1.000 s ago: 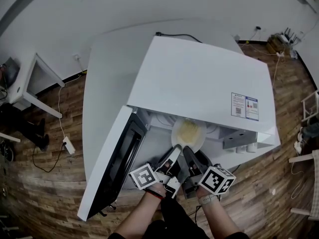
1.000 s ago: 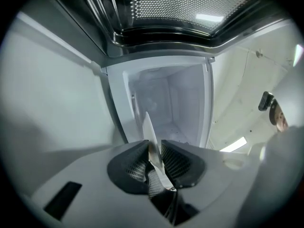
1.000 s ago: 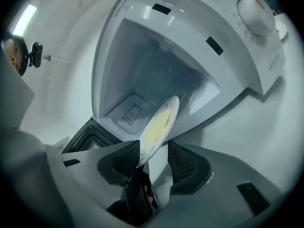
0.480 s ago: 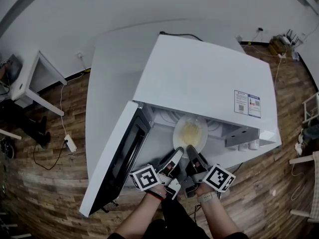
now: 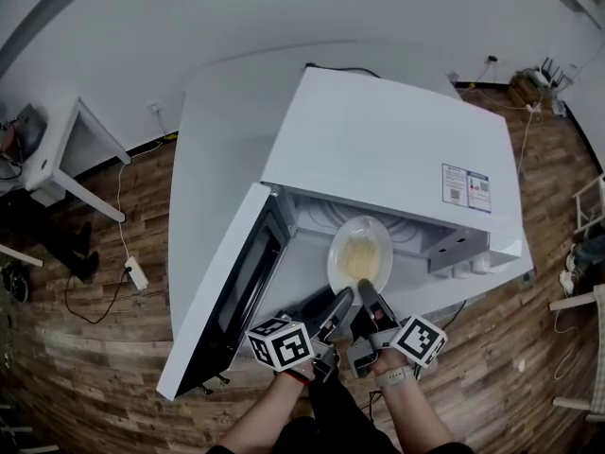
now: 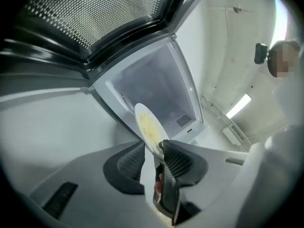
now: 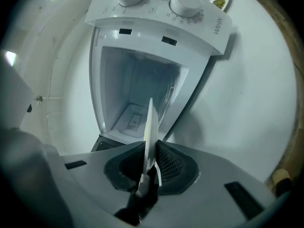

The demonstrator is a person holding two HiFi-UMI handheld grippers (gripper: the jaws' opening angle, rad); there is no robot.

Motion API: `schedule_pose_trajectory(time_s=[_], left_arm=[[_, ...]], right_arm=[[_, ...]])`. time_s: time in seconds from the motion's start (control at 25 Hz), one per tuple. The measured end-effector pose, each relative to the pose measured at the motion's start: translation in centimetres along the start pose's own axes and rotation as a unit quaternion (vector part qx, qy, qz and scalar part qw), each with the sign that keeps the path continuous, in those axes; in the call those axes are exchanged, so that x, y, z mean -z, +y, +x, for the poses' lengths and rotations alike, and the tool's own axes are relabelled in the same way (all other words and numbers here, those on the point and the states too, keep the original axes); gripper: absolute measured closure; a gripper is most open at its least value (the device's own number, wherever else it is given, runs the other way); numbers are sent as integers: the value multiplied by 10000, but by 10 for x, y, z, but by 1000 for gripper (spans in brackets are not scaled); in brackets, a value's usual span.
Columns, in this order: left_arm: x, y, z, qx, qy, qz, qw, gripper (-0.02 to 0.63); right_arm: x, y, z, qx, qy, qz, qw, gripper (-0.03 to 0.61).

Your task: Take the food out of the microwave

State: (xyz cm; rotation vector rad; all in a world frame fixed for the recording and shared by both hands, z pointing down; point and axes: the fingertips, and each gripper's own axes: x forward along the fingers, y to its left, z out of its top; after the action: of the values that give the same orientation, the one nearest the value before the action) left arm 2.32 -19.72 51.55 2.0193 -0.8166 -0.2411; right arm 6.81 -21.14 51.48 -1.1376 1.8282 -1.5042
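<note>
A white plate (image 5: 359, 253) of yellow food sits half out of the open white microwave (image 5: 397, 149). Both grippers meet at its near rim. My right gripper (image 5: 366, 294) has just been closing, and its pads clamp the plate (image 7: 150, 122), which shows edge-on between them in the right gripper view (image 7: 148, 163). My left gripper (image 5: 340, 303) has just been opening. In the left gripper view (image 6: 152, 163) the plate (image 6: 148, 127) stands between its jaws, against the right pad (image 6: 176, 161), with a gap to the left pad (image 6: 130, 163).
The microwave door (image 5: 222, 301) hangs open to the left of my hands. The microwave stands on a white table (image 5: 213, 130). A small dish of green bits (image 7: 219, 1) lies beside the control panel (image 7: 156, 8). A white desk (image 5: 57, 154) and a power strip (image 5: 132, 272) are on the left.
The right jaws have closed onto the plate's rim. The left gripper has rolled and its jaws have widened. The plate shows further out from under the microwave's roof.
</note>
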Motion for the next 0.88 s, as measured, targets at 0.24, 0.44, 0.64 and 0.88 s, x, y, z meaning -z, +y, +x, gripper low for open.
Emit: schedule_pose_trajectory(time_s=[0.24, 0.44, 0.64, 0.88], left_arm=[[11, -7, -13, -303, 241, 803, 9960, 480], [22, -13, -28, -338, 309, 1008, 9938, 469], [33, -16, -42, -381, 419, 1021, 9932, 465], [46, -15, -66, -653, 511, 1439, 9861, 426]], right_arm=[[10, -1, -15, 22, -59, 66, 10000, 523], [22, -1, -30, 62, -101, 261, 9996, 526], [36, -1, -43, 94, -80, 291, 9995, 526], [55, -4, -58, 124, -9, 283, 9995, 525]])
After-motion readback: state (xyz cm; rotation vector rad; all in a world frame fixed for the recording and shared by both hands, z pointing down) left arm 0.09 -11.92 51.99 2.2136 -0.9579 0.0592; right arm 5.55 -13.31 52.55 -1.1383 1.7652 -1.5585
